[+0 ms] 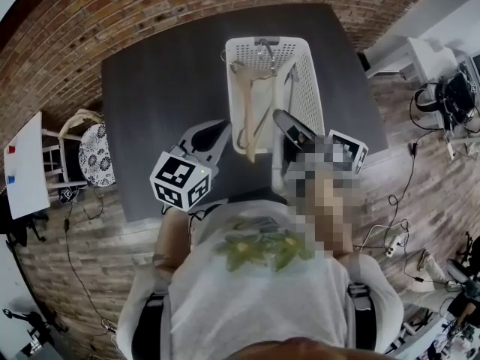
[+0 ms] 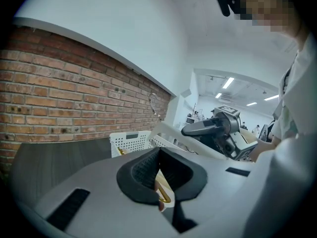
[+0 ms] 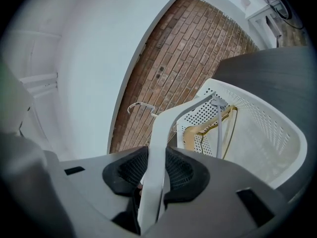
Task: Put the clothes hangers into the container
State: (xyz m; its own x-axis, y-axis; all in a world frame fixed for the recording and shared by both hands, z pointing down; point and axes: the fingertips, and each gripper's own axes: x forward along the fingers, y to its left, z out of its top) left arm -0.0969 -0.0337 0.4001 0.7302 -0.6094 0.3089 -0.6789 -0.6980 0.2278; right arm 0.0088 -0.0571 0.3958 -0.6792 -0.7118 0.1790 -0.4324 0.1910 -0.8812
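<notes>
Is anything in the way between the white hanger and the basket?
Nothing covers the basket's open top. The white hanger in the right hand-held gripper has a free way in. A wooden hanger and a gray hanger already lean inside.

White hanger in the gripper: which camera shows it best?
The right gripper view: the white hanger runs from the clamped jaws up to its hook. The left gripper view shows one arm and the hook sideways. The head view shows only a sliver at the near edge of the basket.
</notes>
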